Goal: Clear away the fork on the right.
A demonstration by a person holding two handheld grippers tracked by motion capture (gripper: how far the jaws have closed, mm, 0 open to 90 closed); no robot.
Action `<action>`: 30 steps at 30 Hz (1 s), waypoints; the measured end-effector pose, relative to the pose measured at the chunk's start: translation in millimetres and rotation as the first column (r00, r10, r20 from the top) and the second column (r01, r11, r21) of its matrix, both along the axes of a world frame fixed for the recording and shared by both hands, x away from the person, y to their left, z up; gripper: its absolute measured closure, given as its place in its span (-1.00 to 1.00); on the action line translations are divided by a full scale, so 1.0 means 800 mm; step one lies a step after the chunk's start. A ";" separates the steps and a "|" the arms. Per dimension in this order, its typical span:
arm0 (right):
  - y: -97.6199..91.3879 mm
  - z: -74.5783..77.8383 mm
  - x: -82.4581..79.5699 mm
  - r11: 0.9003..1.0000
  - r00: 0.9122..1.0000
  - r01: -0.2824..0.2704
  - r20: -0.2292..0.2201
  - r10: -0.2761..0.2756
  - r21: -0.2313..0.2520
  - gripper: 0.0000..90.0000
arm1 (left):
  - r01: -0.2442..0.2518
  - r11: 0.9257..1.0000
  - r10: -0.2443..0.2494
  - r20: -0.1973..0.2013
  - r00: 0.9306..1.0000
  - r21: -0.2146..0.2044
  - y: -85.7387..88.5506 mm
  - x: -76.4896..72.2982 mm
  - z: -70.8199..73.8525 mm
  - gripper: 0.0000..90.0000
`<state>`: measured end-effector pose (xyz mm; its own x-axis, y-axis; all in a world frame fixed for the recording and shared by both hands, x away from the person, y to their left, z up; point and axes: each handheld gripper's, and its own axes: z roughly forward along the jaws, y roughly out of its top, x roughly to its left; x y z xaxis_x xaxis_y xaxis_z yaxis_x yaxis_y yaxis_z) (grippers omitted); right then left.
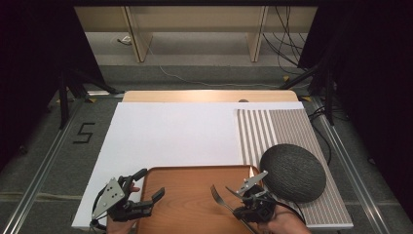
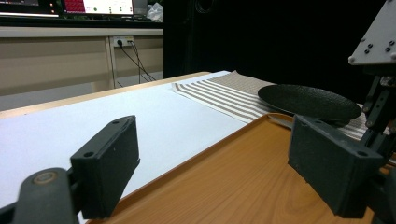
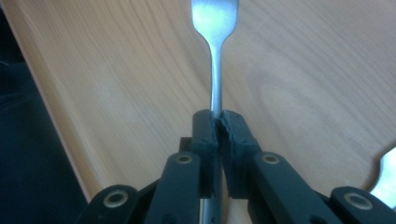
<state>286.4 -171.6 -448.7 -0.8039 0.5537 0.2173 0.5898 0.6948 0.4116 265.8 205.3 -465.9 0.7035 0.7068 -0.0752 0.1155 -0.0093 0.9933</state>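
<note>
- Pinching the fork (image 3: 215,84) by its handle, the right tool (image 1: 239,200) has its jaws closed tight on it, over the tray (image 1: 195,204).
- Fork's long axis runs out from the jaws, tines up-left in the high view, away from the plate (image 1: 292,171) on the tool's right.
- Left tool (image 1: 146,187) sits wide open and empty at the tray's left edge, farther from the plate.

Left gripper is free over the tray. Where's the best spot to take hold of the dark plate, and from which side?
Judging by its low, shallow form, grip the plate at its rim. Its near-left edge overhangs the tray corner, leaving room for a lower jaw, so bring the left gripper in level from the tray side.
</note>
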 end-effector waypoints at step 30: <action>0.021 -0.011 -0.002 0.995 0.999 -0.039 -0.001 0.039 -0.091 0.42 | 0.001 1.000 -0.001 0.000 1.000 0.001 0.000 -0.001 0.000 -0.64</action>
